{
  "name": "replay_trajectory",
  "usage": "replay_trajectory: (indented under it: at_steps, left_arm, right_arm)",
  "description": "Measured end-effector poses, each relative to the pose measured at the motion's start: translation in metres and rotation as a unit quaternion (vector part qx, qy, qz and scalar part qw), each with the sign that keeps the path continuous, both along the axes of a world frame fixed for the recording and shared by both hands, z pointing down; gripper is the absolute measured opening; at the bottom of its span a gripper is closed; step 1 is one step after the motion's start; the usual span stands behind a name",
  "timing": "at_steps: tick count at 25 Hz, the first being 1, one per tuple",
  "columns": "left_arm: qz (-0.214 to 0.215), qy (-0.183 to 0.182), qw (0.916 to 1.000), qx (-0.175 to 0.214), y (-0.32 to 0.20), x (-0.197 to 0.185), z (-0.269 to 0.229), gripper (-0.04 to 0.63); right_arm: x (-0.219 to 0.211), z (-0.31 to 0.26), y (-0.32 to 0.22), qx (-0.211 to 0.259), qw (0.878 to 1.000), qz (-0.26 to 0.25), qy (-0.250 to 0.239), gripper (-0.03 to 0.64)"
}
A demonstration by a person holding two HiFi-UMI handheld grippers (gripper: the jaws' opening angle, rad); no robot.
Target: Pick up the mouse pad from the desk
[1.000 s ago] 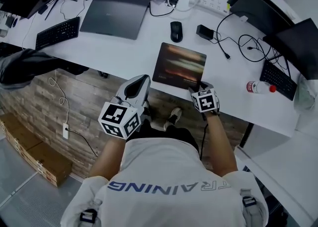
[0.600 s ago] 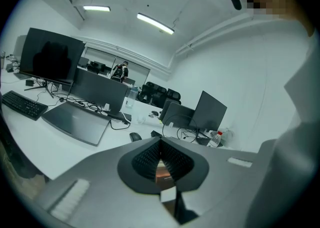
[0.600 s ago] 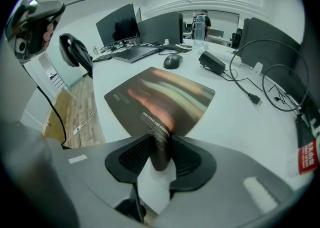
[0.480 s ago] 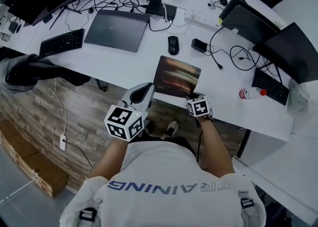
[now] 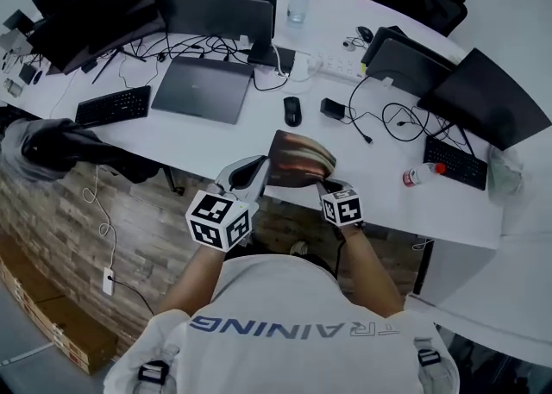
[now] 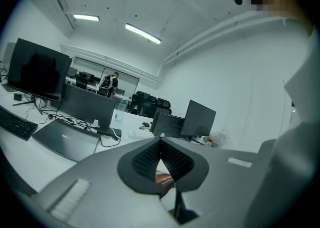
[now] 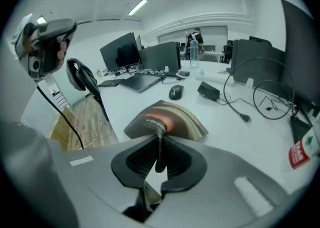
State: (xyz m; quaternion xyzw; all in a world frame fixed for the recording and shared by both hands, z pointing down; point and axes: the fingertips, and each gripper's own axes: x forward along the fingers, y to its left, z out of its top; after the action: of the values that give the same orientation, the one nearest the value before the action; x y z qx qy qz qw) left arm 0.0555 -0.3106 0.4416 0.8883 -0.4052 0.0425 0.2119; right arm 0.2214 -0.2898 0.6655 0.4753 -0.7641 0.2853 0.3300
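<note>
The mouse pad, dark with orange and brown streaks, is raised off the white desk and curls into an arch. My right gripper holds its near right edge. In the right gripper view the pad bends away from the jaws and its edge stands pinched in my right gripper, whose jaws have just been closing on it. My left gripper hovers beside the pad's left edge. In its own view my left gripper has its tips together, and a strip of the pad shows below them.
A black mouse and a small black box lie just beyond the pad. A closed laptop and a keyboard sit to the left. Cables, a red-capped bottle and monitors fill the right.
The pad lay flat on the desk; now it is lifted and bent upward. The right jaws have closed on its near edge. Both grippers have risen.
</note>
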Motion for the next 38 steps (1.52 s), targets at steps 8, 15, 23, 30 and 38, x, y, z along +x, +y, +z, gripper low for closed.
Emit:
replay_trajectory:
  at_steps: [8, 15, 23, 30, 38]
  left_arm:
    - [0.005, 0.008, 0.9990, 0.044, -0.020, 0.001, -0.036, 0.000]
    - [0.003, 0.017, 0.9968, 0.078, -0.027, -0.005, -0.072, 0.000]
    - [0.009, 0.033, 0.9927, 0.116, -0.022, 0.005, -0.103, 0.000]
    - [0.013, 0.034, 0.9935, 0.108, -0.015, 0.010, -0.099, 0.000]
    - [0.010, 0.029, 0.9941, 0.104, -0.008, 0.013, -0.095, 0.000]
  right_arm:
    - [0.006, -0.108, -0.026, 0.125, 0.992, 0.028, -0.024, 0.043]
    - [0.024, -0.252, -0.034, 0.287, 0.956, 0.053, -0.019, 0.043]
    - [0.042, -0.359, -0.014, 0.402, 0.913, 0.069, -0.031, 0.043]
    - [0.044, -0.351, -0.006, 0.389, 0.918, 0.069, -0.029, 0.043]
    - [0.041, -0.329, -0.003, 0.365, 0.928, 0.064, -0.042, 0.044]
